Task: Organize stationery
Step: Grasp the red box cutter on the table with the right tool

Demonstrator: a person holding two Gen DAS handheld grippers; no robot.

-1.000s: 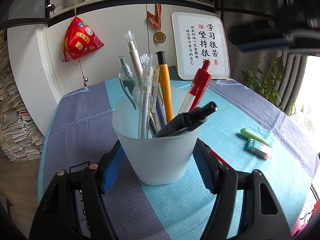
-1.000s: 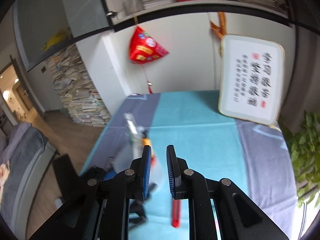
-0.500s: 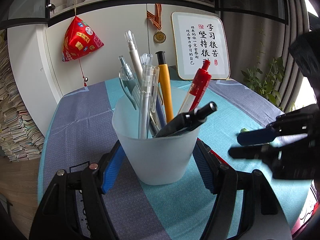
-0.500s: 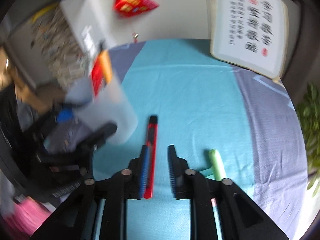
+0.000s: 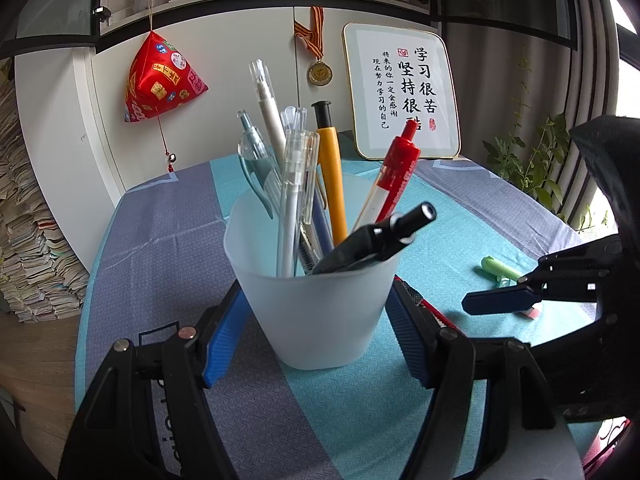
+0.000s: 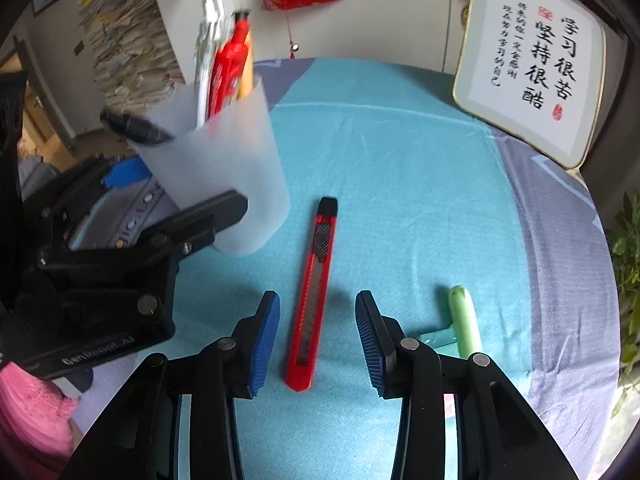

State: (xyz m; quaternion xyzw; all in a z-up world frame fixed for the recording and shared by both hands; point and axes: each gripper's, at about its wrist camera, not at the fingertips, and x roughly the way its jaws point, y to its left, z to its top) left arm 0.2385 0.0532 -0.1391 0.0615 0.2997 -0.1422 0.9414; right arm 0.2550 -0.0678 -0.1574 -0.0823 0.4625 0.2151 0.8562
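Note:
A frosted white pen cup (image 5: 320, 304) holds several pens and stands on the cloth-covered table. My left gripper (image 5: 316, 336) is shut on the cup, one blue pad on each side; the cup also shows in the right wrist view (image 6: 216, 184). A red utility knife (image 6: 314, 292) lies flat on the teal cloth. My right gripper (image 6: 318, 340) is open, low over the table, its pads on either side of the knife's near end without touching it. It shows at the right of the left wrist view (image 5: 500, 302).
A green highlighter (image 6: 464, 320) and a small mint piece (image 6: 436, 338) lie right of the knife. A framed calligraphy board (image 6: 532, 60) leans at the back. A potted plant (image 5: 528, 160) stands at the table's right edge. A pink object (image 6: 28, 412) sits at the near left.
My right gripper has come down from above to the table and opened, now straddling the red knife. The left gripper and the cup have not moved.

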